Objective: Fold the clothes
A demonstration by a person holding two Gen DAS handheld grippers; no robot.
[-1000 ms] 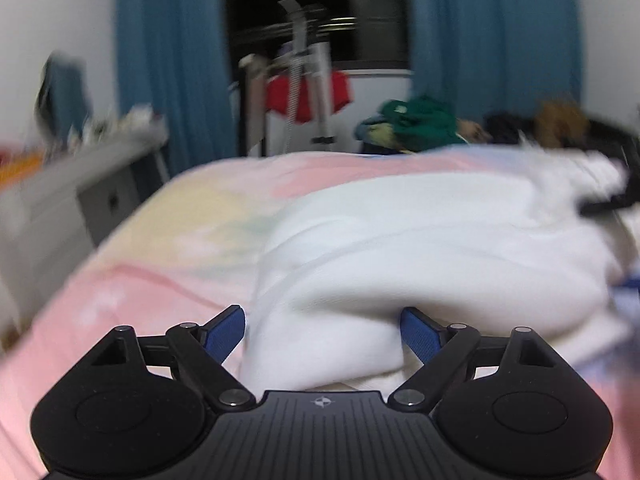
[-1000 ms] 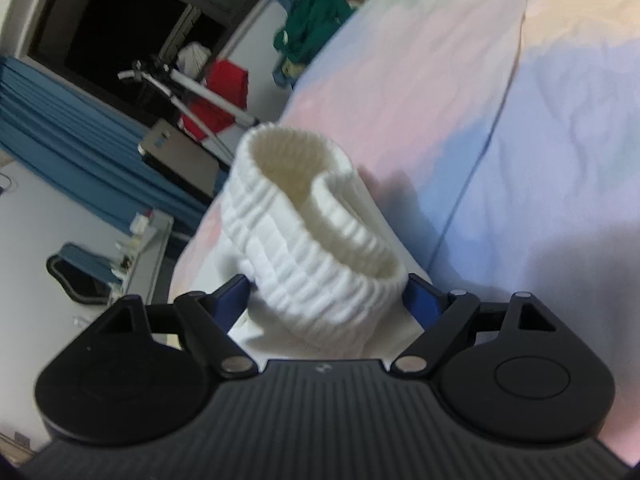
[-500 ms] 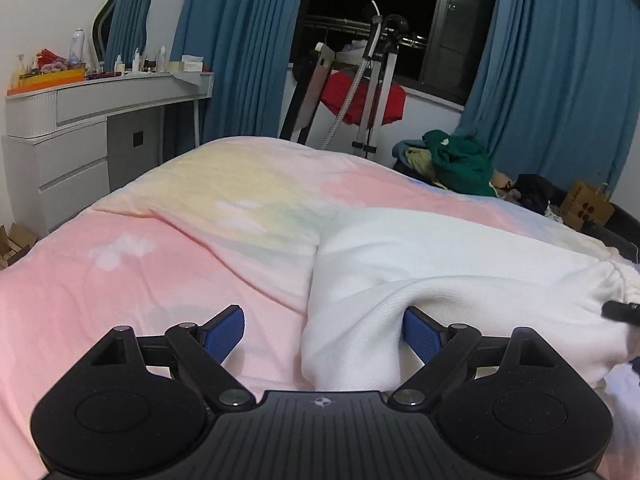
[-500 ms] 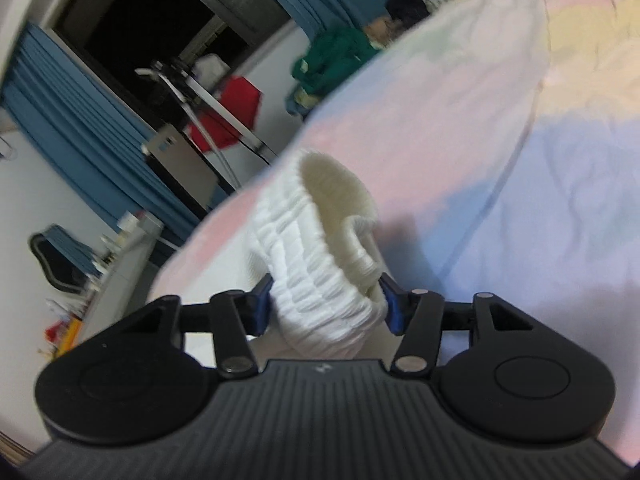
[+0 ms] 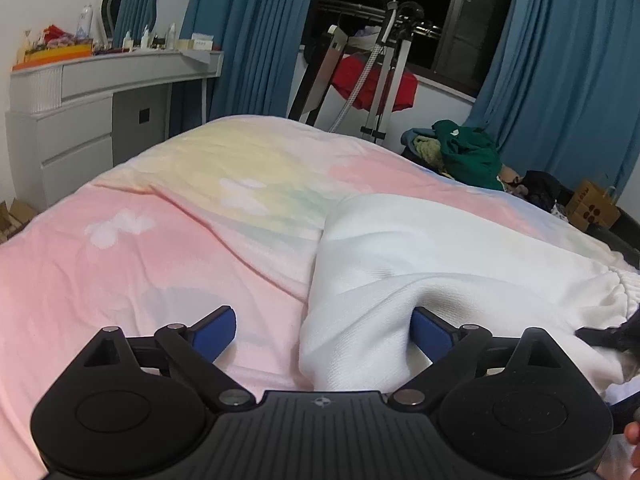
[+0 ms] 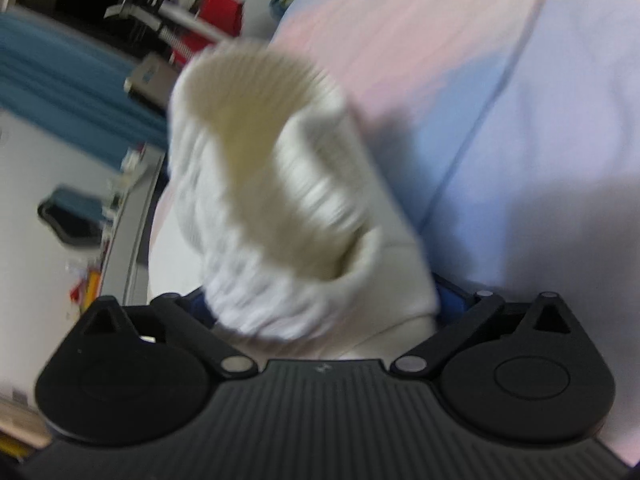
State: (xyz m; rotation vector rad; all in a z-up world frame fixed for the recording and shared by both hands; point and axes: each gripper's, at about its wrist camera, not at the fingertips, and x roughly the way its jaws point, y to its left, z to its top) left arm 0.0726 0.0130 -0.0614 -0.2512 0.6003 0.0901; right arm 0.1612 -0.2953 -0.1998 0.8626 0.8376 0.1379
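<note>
A white knit garment (image 5: 432, 256) lies on the pastel bedspread (image 5: 168, 240). My left gripper (image 5: 322, 330) is open, its jaws wide apart, with a fold of the garment between them near the right finger. My right gripper (image 6: 320, 308) has its jaws apart around the garment's ribbed cuff (image 6: 272, 184), which bulges up between them; the view is blurred, and the fingertips are mostly hidden by the cuff. The tip of the right gripper shows at the right edge of the left wrist view (image 5: 608, 336).
A white dresser (image 5: 96, 108) with bottles stands at the left. A drying rack (image 5: 384, 68) with a red cloth stands before the window. A pile of green clothes (image 5: 468, 152) and a cardboard box (image 5: 592, 210) lie beyond the bed's far right.
My right gripper closed in on the ribbed cuff half a second ago and has opened wider again, moving fast. My left gripper stayed open and shifted slightly; the garment's fold settled.
</note>
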